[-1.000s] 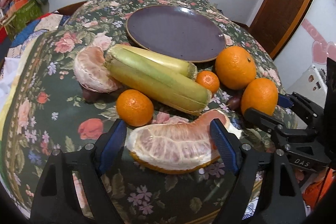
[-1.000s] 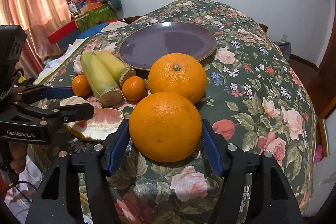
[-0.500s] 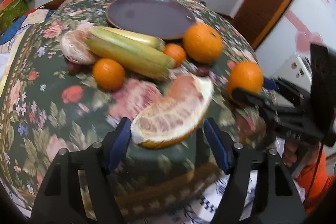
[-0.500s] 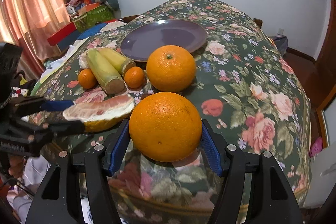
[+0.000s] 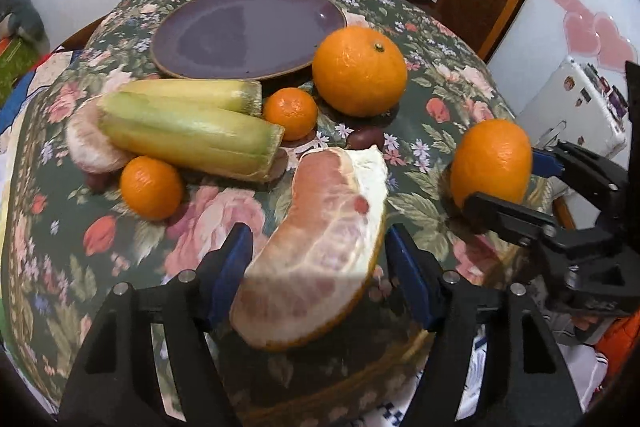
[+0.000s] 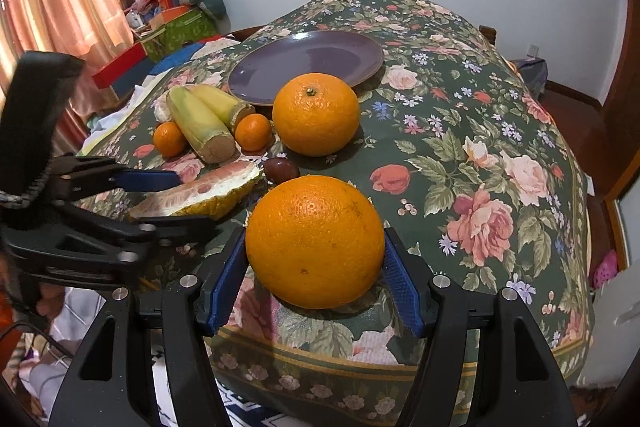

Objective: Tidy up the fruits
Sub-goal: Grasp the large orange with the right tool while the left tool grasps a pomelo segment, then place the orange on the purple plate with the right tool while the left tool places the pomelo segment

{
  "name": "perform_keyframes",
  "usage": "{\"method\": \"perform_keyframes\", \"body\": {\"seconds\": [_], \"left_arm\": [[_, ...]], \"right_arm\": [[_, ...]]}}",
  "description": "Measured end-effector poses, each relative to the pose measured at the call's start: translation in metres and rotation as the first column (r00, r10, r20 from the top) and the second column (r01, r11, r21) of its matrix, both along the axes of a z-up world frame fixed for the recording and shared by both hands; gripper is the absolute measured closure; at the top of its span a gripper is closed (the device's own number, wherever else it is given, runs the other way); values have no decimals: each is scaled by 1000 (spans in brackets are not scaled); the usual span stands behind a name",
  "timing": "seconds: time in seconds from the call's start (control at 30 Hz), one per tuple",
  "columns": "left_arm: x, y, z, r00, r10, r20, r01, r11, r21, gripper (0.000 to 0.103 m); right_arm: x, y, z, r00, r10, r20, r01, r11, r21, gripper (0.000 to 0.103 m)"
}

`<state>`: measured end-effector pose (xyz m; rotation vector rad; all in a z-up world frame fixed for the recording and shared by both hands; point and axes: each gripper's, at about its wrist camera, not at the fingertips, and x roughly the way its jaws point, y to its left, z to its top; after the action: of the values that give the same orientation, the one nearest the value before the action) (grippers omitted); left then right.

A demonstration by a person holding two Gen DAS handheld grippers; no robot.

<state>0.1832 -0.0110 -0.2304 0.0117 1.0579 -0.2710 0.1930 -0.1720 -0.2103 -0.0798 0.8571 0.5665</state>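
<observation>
- A second before, the pomelo wedge (image 5: pixel 320 259) had lain flat on the floral tablecloth (image 6: pixel 480 155) with the left gripper (image 5: pixel 320 275) around it; now the wedge stood tilted, one tip pointing toward the plate (image 5: pixel 248 27), pinched between the blue pads (image 5: pixel 232 275).
- The right gripper (image 6: pixel 316 283) had stayed clamped on a large orange (image 6: pixel 316 241) throughout — lifted clear of the cloth near the table's front edge.
- The purple plate sat empty at the far side, well apart from both held fruits.
- Between the grippers and the plate stood a second large orange (image 5: pixel 359 71), just beside the plate's rim, and a small mandarin (image 5: pixel 290 113) touching the cut end of two green-yellow corn ears (image 5: pixel 188 135).
- Another mandarin (image 5: pixel 151 187) lay near the front of the corn, and a dark round fruit (image 5: pixel 366 137) sat just behind the held wedge.
- A second pomelo piece (image 5: pixel 90 147) was mostly hidden behind the corn.
- From the right wrist view the left gripper's frame covered the near end of the wedge — its grip there could not be made out.
</observation>
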Motion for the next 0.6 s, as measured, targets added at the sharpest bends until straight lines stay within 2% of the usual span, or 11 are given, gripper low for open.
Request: {"method": "perform_keyframes", "body": {"seconds": [0.13,0.23,0.37,0.47,0.5,0.6], "left_arm": [[6,-2,-2,1000,-1,13,1,1000,-8,37],[6,-4,-2,1000,-4,20,4,1000,-2,46],[3,-5,2,1000,4,23,-4,1000,10,49],[-3,-4,8,999,10,33,-9,1000,-7,50],[-6,-3,11,999,12,43,-11,1000,-13,56],[-12,-1,23,997,18,75,-16,1000,-19,57]], "right_arm": [[2,-1,-1,1000,4,-9,-4,1000,14,41],[4,0,-2,1000,1,-11,-1,1000,18,41],[4,-2,1,1000,-4,-13,4,999,32,42],[3,-4,6,1000,-9,-5,9,999,45,42],[3,-5,9,1000,-10,-1,10,999,49,42],[2,-6,18,1000,-16,24,15,998,57,42]]}}
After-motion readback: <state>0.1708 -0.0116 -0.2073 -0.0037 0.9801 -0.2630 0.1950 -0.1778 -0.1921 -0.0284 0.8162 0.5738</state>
